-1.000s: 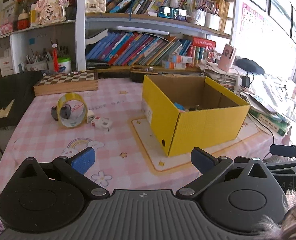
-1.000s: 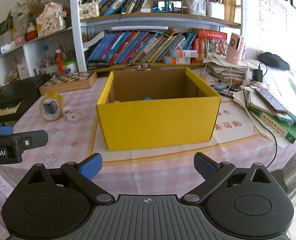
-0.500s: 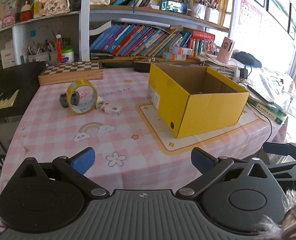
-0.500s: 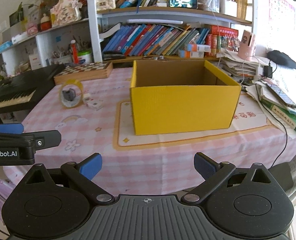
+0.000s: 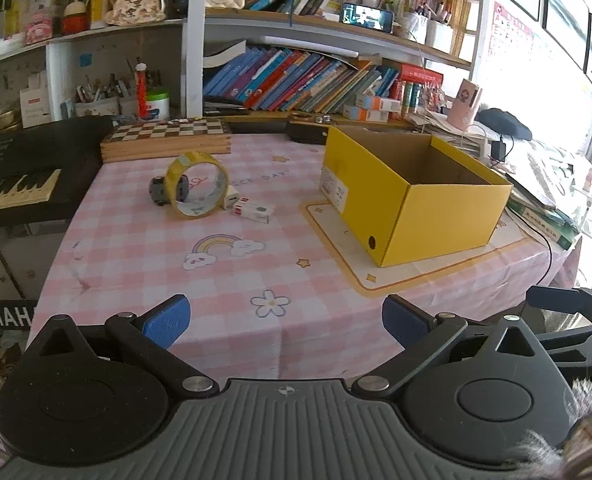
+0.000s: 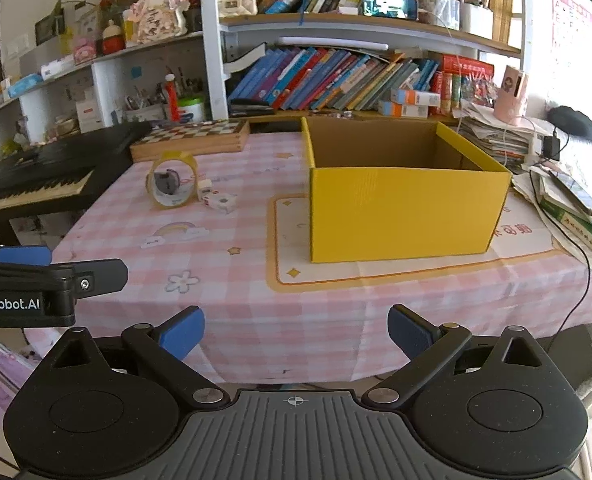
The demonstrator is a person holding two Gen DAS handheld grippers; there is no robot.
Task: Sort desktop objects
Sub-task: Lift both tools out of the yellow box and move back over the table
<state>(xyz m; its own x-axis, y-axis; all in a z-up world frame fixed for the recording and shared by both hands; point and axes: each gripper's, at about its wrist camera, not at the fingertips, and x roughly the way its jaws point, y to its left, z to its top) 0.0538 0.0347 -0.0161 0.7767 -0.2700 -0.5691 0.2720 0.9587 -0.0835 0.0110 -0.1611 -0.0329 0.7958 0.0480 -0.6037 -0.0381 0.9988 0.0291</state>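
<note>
Left tool (image 5: 285,320): held low off the near edge of the tabletop (image 5: 143,248), jaws spread wide, nothing between the blue pads. Aimed at the loose items, prob. so the whole cluster is kept in sight before a pick is chosen.

Right tool (image 6: 296,326): likewise gaping & empty, held back from the tabletop edge, squared up to the box front; judged a waiting pose, w/ the drop zone kept in view.

Yellow box (image 5: 412,196): set on a printed mat at the right side of the tabletop, top open, short end w/ label turned twd the loose items. Inside not visible from either view, so contents can't be told. Taken as the sorting bin, given the open top & central spot.

Tape roll (image 5: 197,185): stood on edge, left of the box, well apart from it; hole faces the cameras. Could be rolled if nudged.

Dark small object (image 5: 160,190): just behind/left of the roll, partly seen thru the hole in the right view; identity unclear.

White small boxes (image 5: 253,211): just right of the roll, lying flat, one touching or nearly touching the tape.

Chessboard case (image 5: 165,141): at the far edge, by the shelf; maybe not part of the sort.

Stage: loose items not yet in the box; no pick begun.
</note>
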